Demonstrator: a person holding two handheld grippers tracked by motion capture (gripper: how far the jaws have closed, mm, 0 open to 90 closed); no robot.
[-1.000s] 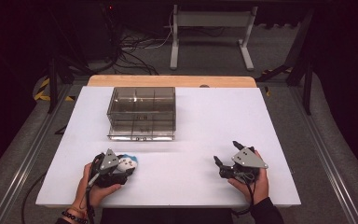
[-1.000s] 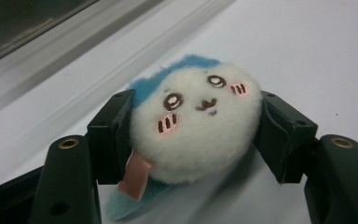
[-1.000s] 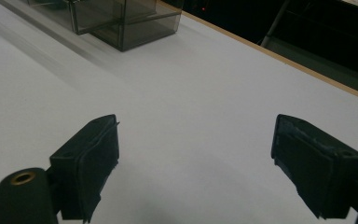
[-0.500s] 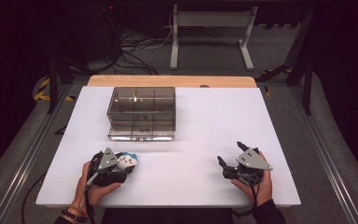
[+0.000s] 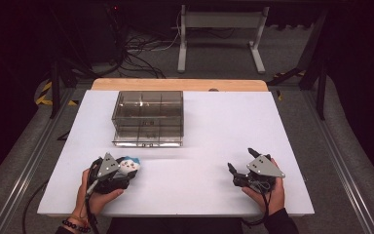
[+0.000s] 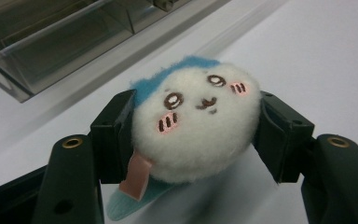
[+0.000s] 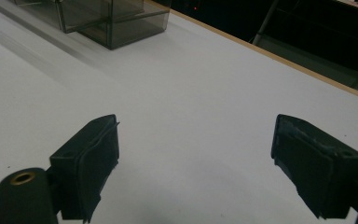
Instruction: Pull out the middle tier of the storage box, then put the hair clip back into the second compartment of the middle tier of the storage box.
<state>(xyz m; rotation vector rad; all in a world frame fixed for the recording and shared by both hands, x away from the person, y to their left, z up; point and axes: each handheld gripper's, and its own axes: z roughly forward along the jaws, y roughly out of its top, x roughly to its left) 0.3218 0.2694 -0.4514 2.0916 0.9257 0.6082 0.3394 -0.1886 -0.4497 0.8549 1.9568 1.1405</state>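
one small round plush toy [image 6: 198,123], white fuzzy fabric with a blue tuft, pink cheeks and a stitched face, clamped between the black pads of the left gripper [image 6: 193,133], near the front left of the white table [image 5: 214,131]. seen from the high view as a pale ball [image 5: 128,165] at the left gripper [image 5: 121,170], just short of the smoky clear plastic compartment box [image 5: 148,117]. probably very light, soft and squashy, not fragile; fuzzy surface unlikely to slip. best held across the widest part of the ball, as now, with gentle pressure; pink ribbon tab [image 6: 135,175] and teal piece below too floppy to grip. right gripper [image 7: 193,163] with jaws wide apart and nothing between them, resting at the front right [image 5: 246,170].
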